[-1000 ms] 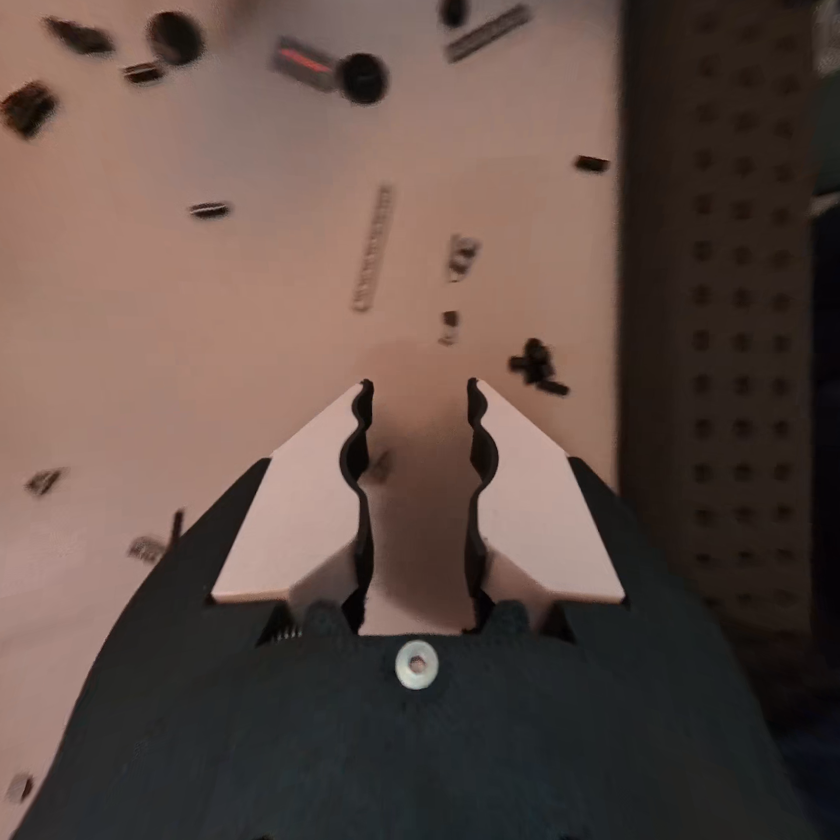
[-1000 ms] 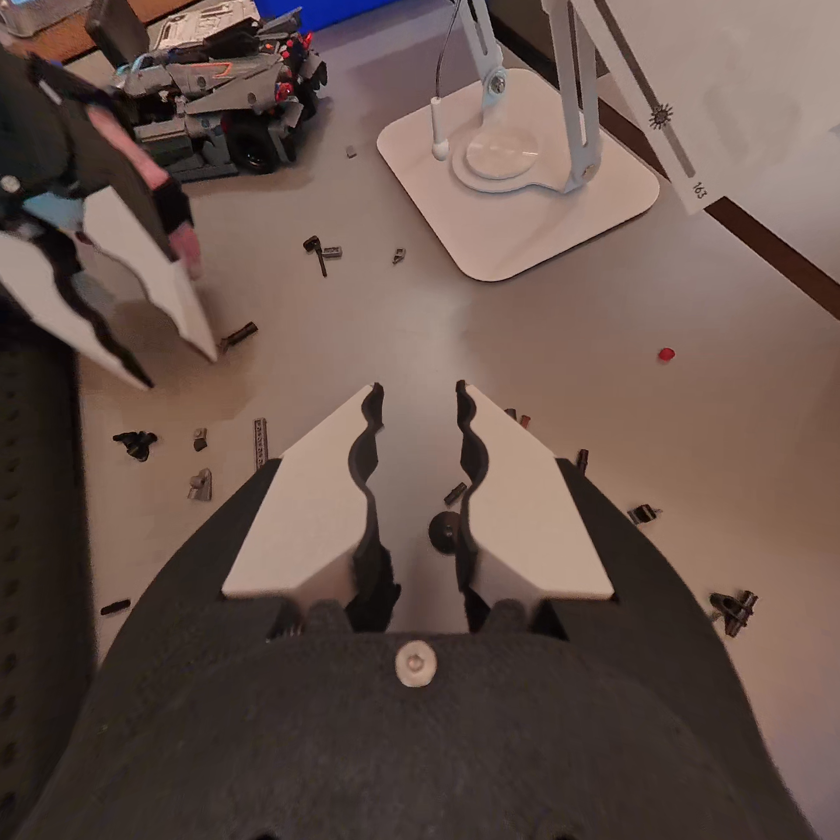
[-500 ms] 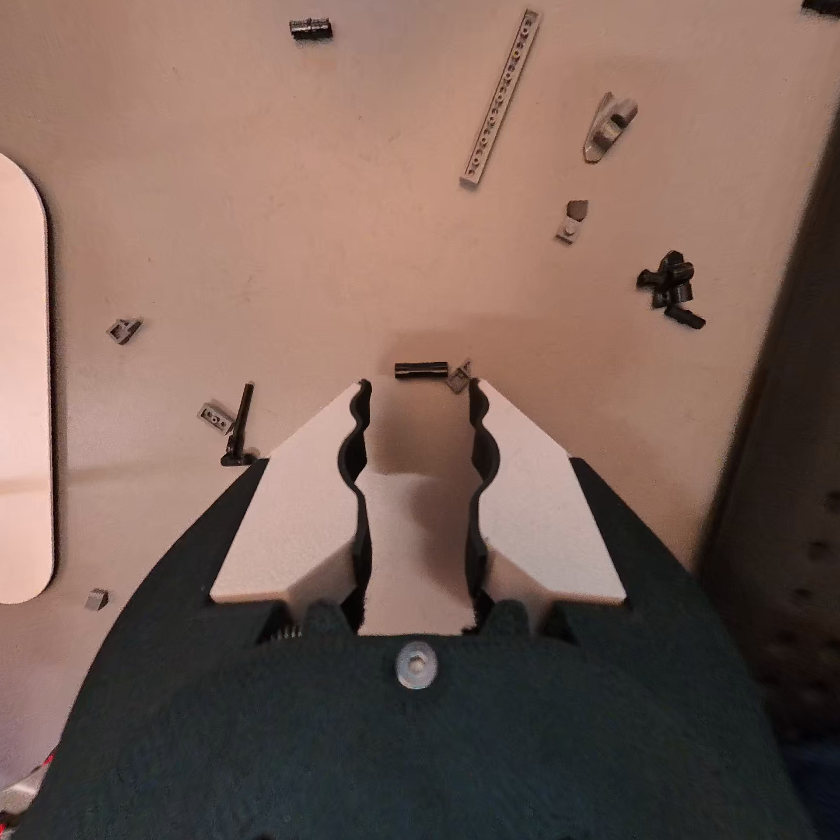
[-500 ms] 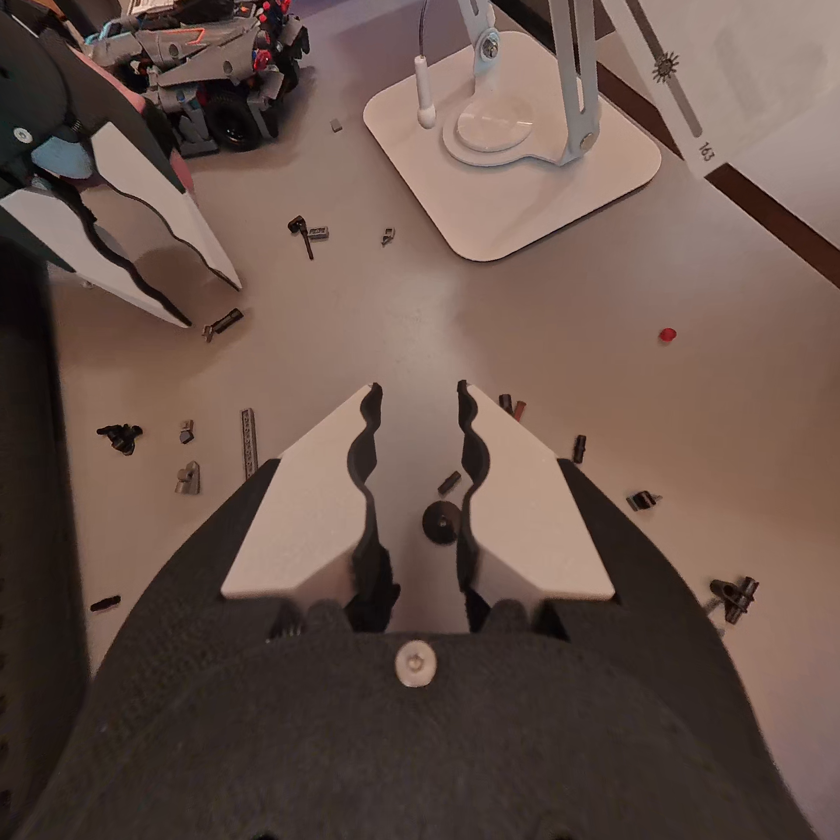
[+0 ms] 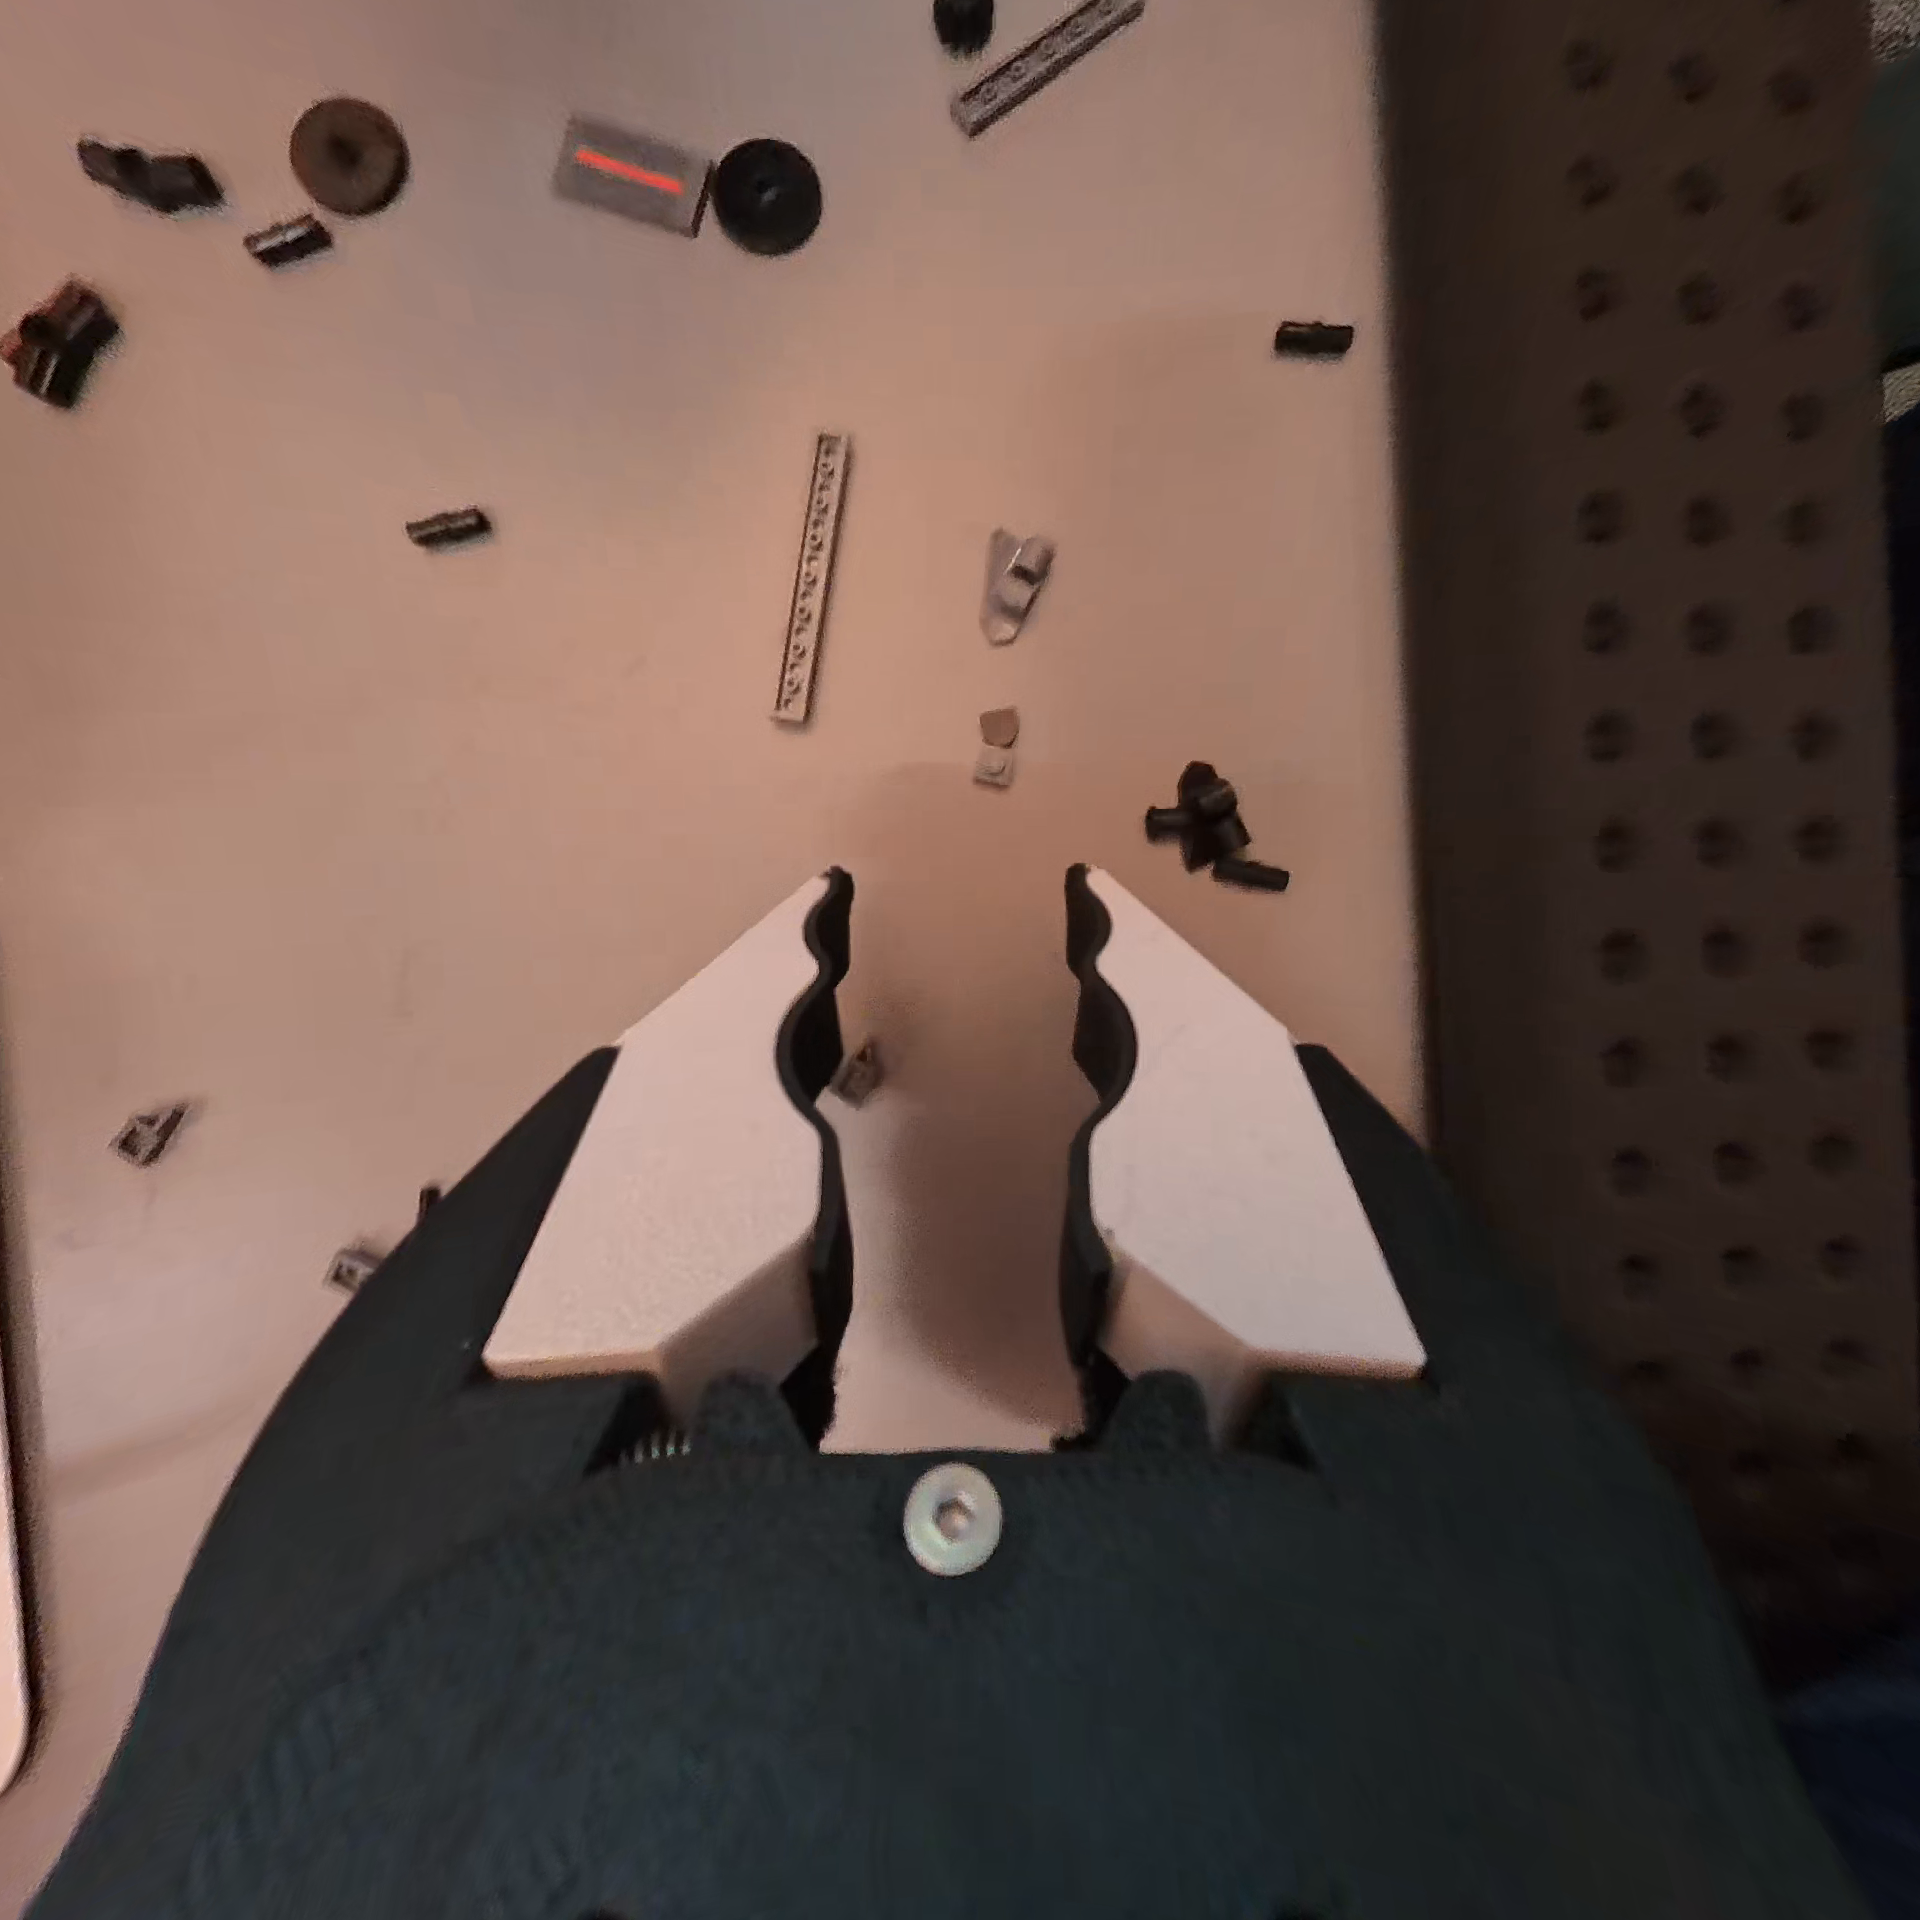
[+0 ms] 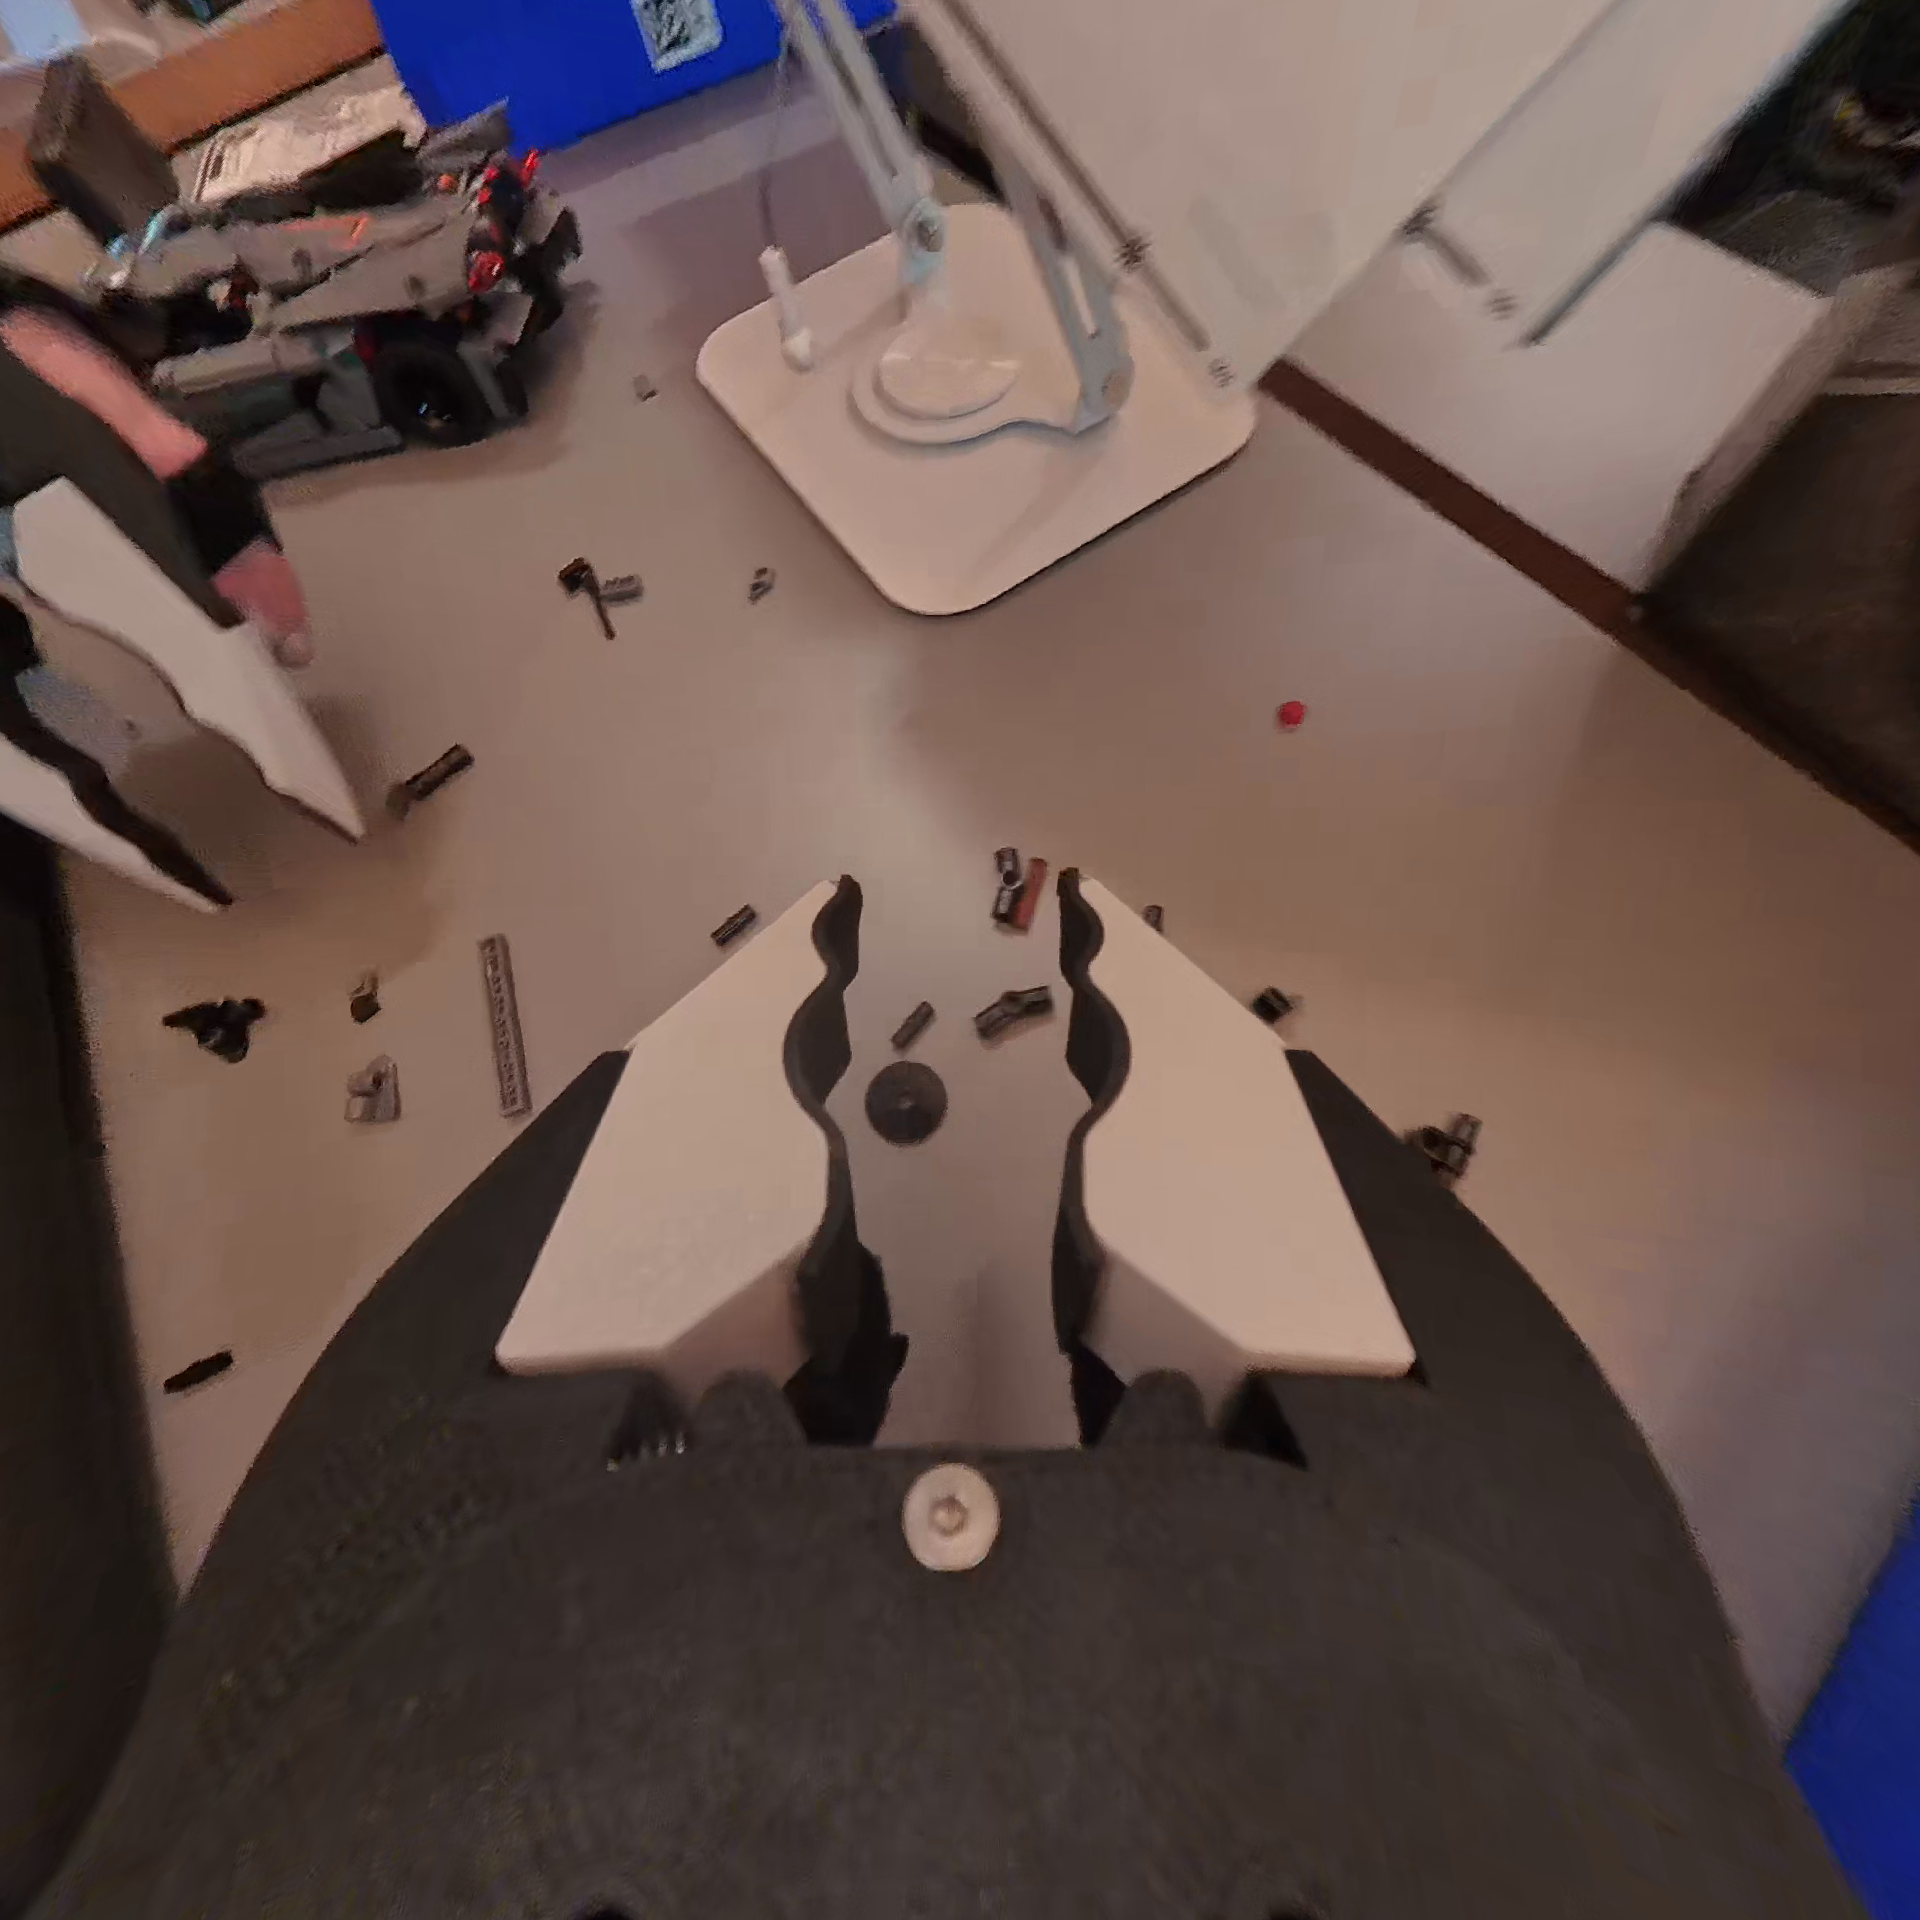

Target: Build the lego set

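A largely built toy car is seen standing at the far left of the table. Many loose pieces, such as a long grey strip, are still scattered about. Both the left gripper and the right gripper are held spread and empty.

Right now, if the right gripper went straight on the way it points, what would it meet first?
Probably the tabletop, near the loose pieces between its open fingers: the black round piece and small black connectors. Depth is unclear, so which piece comes first is uncertain.
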`<state>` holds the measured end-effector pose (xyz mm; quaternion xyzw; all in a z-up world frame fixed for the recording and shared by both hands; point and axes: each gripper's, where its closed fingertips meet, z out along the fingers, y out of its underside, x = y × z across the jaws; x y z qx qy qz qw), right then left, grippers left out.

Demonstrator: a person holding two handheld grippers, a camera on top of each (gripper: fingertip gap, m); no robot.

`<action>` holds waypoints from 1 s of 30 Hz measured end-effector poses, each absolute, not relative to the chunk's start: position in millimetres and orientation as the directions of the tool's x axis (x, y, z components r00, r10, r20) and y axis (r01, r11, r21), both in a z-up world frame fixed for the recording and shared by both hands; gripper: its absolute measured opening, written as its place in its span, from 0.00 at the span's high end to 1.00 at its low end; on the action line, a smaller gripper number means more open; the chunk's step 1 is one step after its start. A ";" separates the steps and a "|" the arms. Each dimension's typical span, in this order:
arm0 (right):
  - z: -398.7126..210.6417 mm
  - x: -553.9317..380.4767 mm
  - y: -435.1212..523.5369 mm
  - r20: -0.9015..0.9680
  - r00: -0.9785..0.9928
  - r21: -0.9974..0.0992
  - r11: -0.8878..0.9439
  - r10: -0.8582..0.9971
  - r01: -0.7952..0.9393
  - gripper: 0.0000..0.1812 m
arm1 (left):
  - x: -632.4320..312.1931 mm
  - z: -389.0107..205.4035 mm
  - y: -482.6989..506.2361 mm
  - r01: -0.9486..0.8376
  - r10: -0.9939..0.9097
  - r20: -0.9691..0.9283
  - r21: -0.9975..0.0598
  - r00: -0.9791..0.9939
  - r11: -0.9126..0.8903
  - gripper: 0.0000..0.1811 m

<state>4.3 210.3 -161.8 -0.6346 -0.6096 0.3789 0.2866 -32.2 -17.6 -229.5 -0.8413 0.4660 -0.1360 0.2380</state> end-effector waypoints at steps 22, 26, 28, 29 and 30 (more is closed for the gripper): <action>-212.7 -38.6 208.5 -0.015 0.005 -0.747 -0.015 1.000 0.665 0.81 | -42.1 -231.2 2.3 -0.746 -0.822 -0.121 -0.507 0.557 -0.431 0.82; -245.4 -45.4 205.9 0.087 -0.019 -0.633 0.070 0.996 0.771 0.81 | -43.7 -227.6 4.9 -0.741 -0.815 -0.137 -0.519 0.564 -0.425 0.82; -248.2 -47.4 204.8 0.097 -0.021 -0.625 0.077 0.995 0.777 0.83 | -43.9 -226.5 5.6 -0.740 -0.813 -0.141 -0.523 0.565 -0.424 0.82; -247.8 -48.8 204.9 0.096 -0.017 -0.629 0.074 0.995 0.774 0.83 | -44.0 -226.4 5.8 -0.741 -0.813 -0.144 -0.523 0.565 -0.422 0.82; -248.6 -49.0 205.7 0.097 -0.013 -0.625 0.072 0.995 0.777 0.85 | -43.9 -226.2 6.0 -0.741 -0.813 -0.146 -0.523 0.564 -0.420 0.82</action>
